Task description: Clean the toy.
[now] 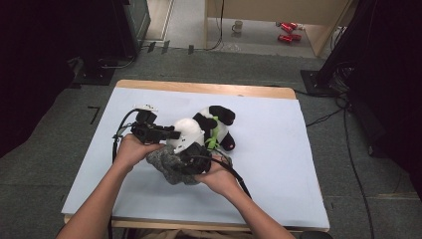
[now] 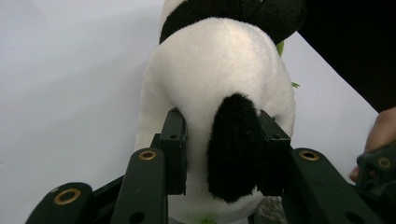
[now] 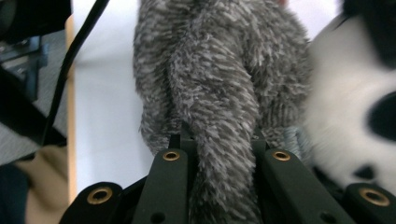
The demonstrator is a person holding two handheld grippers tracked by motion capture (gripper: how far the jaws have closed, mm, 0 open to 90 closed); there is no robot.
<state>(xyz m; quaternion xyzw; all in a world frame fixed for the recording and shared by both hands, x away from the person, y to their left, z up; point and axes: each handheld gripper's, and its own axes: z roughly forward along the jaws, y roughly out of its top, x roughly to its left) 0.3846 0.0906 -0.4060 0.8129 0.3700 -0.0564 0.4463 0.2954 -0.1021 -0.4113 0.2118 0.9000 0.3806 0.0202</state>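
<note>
While the left gripper point(image 2: 223, 140) clamps the panda's point(image 1: 201, 130) white head at mid-table, the right gripper point(image 3: 219, 154) is pinched shut on the grey furry cloth point(image 1: 169, 167) beside it; plush compresses, so a hard tug could slip either hold, I judge.

No text, label, brand, number or sign can be read in any of the views.
</note>
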